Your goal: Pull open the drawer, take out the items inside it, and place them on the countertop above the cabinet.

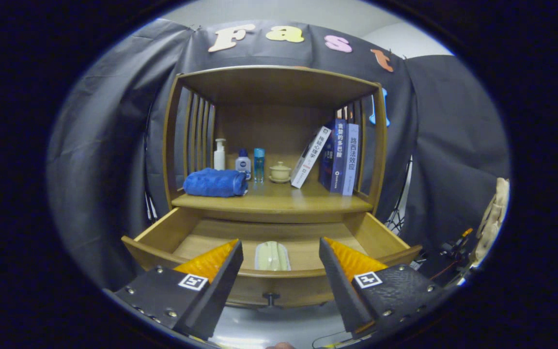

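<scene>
Gripper view shows the gripper (281, 271) with fingers wide apart, holding nothing, in front of the open wooden drawer (162, 235). Between them, inside the drawer, lies a pale flat packet (271, 256). On the tabletop (284, 198) above rest a soft blue towel (215, 182) and upright books (339, 155).

Drawer (162, 237): we see it pulled out, just ahead of the spread tongs (281, 271).
Packet (271, 256): in the drawer, between the tongs.
Towel (215, 182): on the surface (279, 198) beyond, left.
Books (339, 157): on the surface, right.

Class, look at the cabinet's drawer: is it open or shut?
Open. The drawer is pulled out, showing a pale packet on its floor; the gripper hovers open above its front.
</scene>
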Motion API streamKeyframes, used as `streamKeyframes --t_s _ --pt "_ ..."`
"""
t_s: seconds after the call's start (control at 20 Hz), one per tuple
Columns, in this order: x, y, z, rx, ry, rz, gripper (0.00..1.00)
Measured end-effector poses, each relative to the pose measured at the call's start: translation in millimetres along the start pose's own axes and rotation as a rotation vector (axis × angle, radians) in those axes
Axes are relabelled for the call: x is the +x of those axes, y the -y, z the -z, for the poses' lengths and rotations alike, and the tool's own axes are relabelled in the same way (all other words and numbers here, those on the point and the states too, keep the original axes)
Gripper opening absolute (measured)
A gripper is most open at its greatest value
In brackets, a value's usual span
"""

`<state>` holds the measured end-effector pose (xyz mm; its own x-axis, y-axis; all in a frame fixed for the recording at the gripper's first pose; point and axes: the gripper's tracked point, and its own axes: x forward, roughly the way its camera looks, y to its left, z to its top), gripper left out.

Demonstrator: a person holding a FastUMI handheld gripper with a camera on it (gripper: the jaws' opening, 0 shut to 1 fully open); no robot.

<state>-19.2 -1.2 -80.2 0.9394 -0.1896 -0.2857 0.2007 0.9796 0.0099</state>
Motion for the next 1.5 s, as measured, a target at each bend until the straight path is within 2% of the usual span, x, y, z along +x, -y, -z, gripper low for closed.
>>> streamKeyframes --t_s 0.2,0.4,0.6,0.75,0.85,0.95,1.05,1.15,1.2,1.45,1.5 --pt "34.5 -6.2 -0.5 -0.036 -0.18 -0.053 0.98" --pt "74.2 -0.7 18.3 -0.142 -0.365 -0.046 0.98" --pt "103.4 -16.5 42.4 -0.1 -0.513 -0.08 0.98" --pt "124.8 -15.5 67.6 -0.086 -0.62 -0.063 0.98" --pt "141.7 -26.5 73.8 -0.021 -0.63 -0.081 0.98" --pt "146.1 -26.4 86.7 -0.023 -0.675 -0.05 0.81" --pt "141.3 -24.9 109.9 -0.097 -0.768 -0.038 0.74" --pt "132.8 -33.0 98.0 -0.106 -0.739 -0.082 0.37" --pt "136.1 -35.3 109.5 -0.093 -0.727 -0.092 0.19" --pt "124.8 -32.0 80.6 -0.131 -0.56 -0.08 0.18" --pt "125.2 -27.8 73.9 -0.132 -0.519 -0.066 0.09"
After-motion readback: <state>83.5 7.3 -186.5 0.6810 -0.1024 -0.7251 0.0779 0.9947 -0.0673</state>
